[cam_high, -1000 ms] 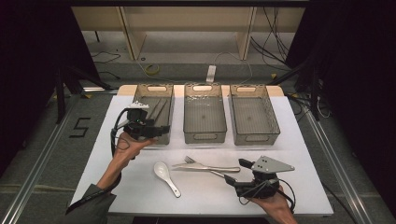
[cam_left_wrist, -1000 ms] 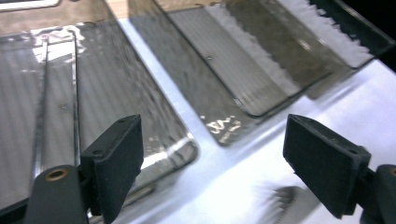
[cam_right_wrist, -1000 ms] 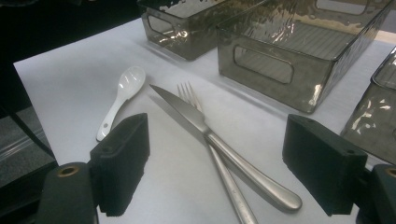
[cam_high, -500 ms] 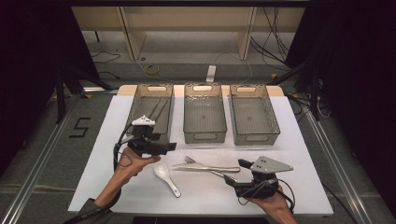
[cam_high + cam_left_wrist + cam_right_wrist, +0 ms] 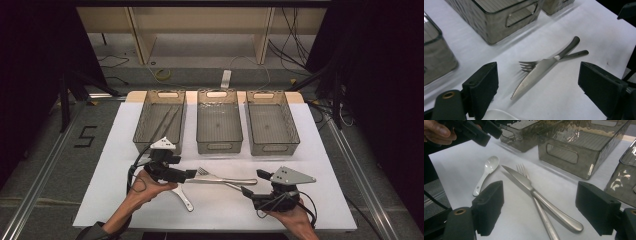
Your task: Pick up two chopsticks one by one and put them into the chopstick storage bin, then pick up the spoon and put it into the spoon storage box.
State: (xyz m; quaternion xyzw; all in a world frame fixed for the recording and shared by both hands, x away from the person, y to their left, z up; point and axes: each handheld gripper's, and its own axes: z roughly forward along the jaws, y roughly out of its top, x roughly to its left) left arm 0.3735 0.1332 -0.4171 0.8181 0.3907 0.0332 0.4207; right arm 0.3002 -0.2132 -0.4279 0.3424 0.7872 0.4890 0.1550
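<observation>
Your left claw: you hold it low over the near left part of the tabletop, jaws wide apart with nothing between them; in the left gripper view they frame the knife and fork.
Your right claw: you hold it at the near right of the tabletop, jaws spread wide and empty; in the right gripper view they frame the crossed handles.
Your left hand: wrapped around the body of the left claw, forearm coming in from the bottom edge.
Your right hand: under the right claw at the bottom edge.
Knife: flat on the tabletop between your two claws, lying across the fork, its toothed blade toward your left claw.
Fork: flat under the knife, tines beside the blade, handle crossing beneath the knife handle.
Spoon: white, lying on the tabletop just beside the knife tip, bowl under your left claw in the high view and handle pointing toward you.
Left bin: on the far left of the row, with long thin sticks lying inside; I cannot tell what they are.
Middle bin: just beyond the fork tines.
Right bin: at the right end of the row, close beside the middle bin.
</observation>
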